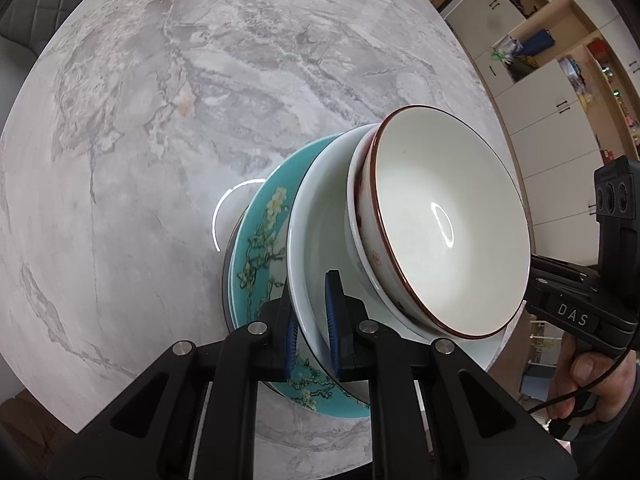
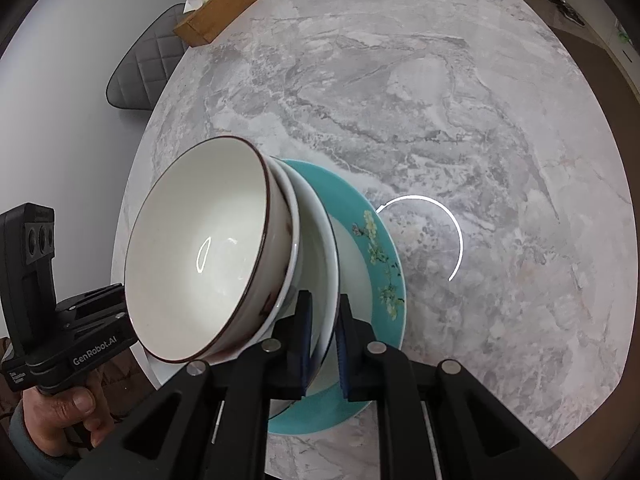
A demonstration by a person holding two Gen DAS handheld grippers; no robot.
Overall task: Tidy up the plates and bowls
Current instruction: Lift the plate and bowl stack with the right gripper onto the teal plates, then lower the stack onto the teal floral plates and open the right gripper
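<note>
Here the stack of crockery sits near the edge of a round, grey-veined marble tabletop (image 1: pixel 168 92), glossy enough to throw back a ring-shaped lamp glare. At the bottom lies a wide teal plate (image 1: pixel 256 248) painted with pale blossom branches; a thin dark rim peeks from under it, too little showing to say what it is. On the teal plate rests a deep white dish (image 1: pixel 320 216), smooth and glazed, and inside that a shallower white bowl with a brown-red rim (image 1: pixel 440 224), nested in another white piece whose edge alone shows.

The left gripper (image 1: pixel 313 332) has its blue ribbed pads closed on the near rim of the deep white dish, one pad inside, one outside. The right gripper (image 2: pixel 322 340) pinches the same dish (image 2: pixel 320 256) from the opposite side in the same way, above the teal plate (image 2: pixel 376 248).

Each black handle appears at the edge of the other camera, partly cut off, with a thumb visible. A tissue box (image 2: pixel 218 12) and a quilted grey chair back (image 2: pixel 148 64) stand at the far rim, distorted by the lens
</note>
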